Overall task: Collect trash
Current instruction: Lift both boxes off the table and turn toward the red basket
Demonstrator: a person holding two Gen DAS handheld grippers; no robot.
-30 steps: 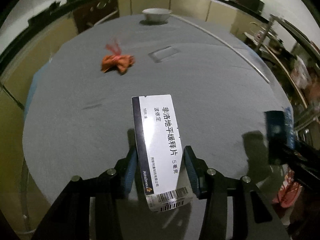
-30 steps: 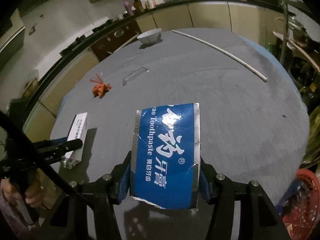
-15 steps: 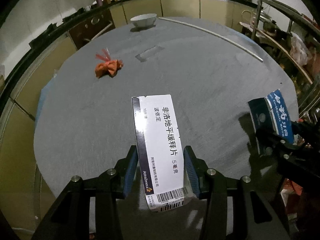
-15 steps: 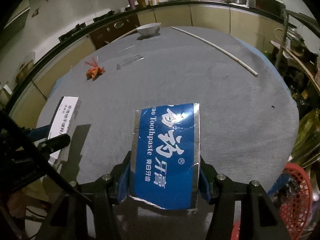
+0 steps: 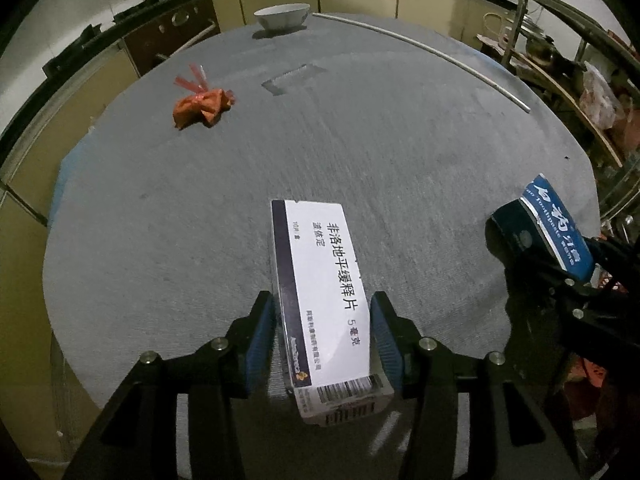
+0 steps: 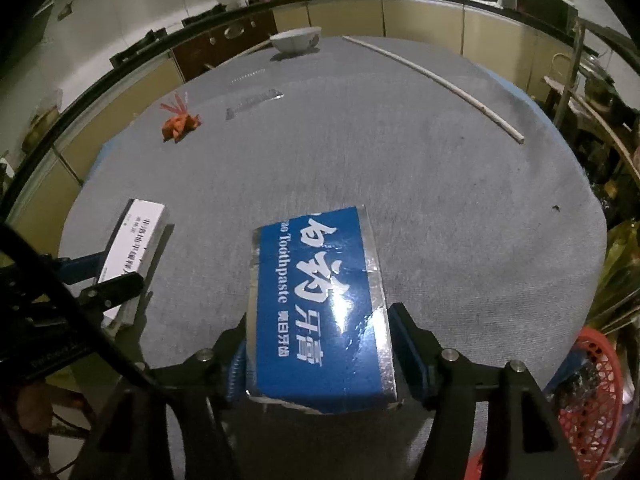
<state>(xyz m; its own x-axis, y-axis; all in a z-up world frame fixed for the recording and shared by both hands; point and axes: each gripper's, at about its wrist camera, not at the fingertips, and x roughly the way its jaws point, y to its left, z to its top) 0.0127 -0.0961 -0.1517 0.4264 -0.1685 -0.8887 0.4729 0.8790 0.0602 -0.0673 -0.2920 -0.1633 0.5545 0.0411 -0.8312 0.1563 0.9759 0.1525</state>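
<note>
Two boxes sit between my claws, one in each. My left claw (image 5: 322, 344) brackets the white medicine carton (image 5: 320, 300), a slim, crisp cardboard box with black print and a barcode end; its jaws are opening, and I see slivers of gap beside both blue pads, so I judge it released. My right claw (image 6: 320, 354) frames the blue toothpaste box (image 6: 318, 304), wider, glossy, with silvery foil edges and a torn near end; its jaws are opening too, and the box tilts loose between them. Both hover over the near edge of the round bench (image 5: 400, 152), covered in grey ribbed cloth, I judge to drop them toward the red mesh basket (image 6: 592, 392) below. Farther off lie a crumpled orange wrapper (image 5: 202, 106) and a clear packet (image 5: 294, 79).
</note>
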